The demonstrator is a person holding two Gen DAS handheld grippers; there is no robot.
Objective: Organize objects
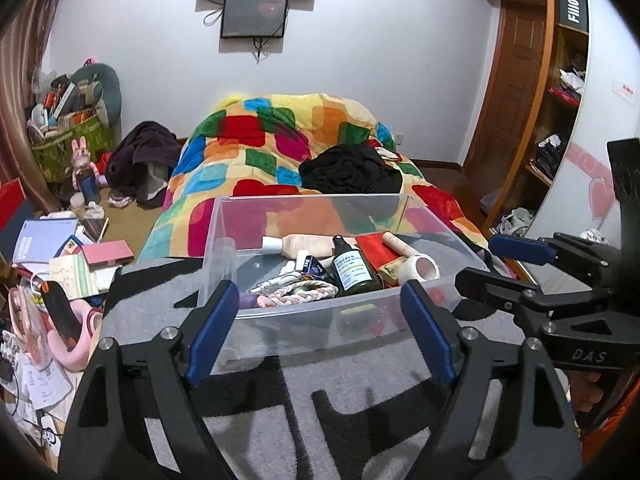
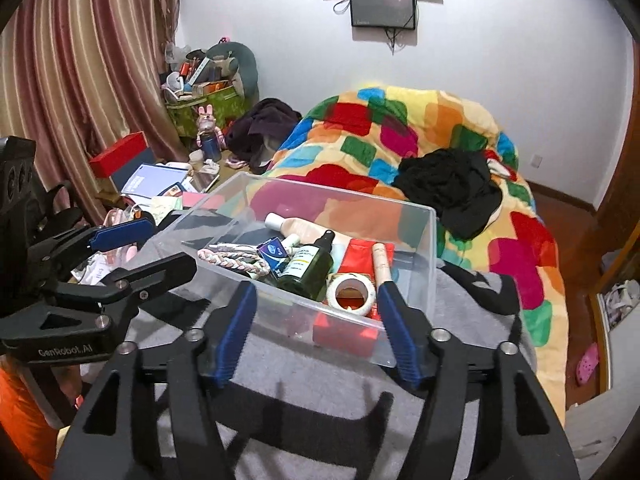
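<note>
Bottles, tape roll and braid fill clear bin.

Both wrist cameras look down, close, at the same box on the bed, one from each side.

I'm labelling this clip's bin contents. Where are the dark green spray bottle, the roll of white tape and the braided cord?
dark green spray bottle (image 2: pixel 306 266): right wrist view, on its label.
roll of white tape (image 2: pixel 352 294): right wrist view, on its facing rim.
braided cord (image 1: pixel 298 293): left wrist view, mid-braid.
</note>
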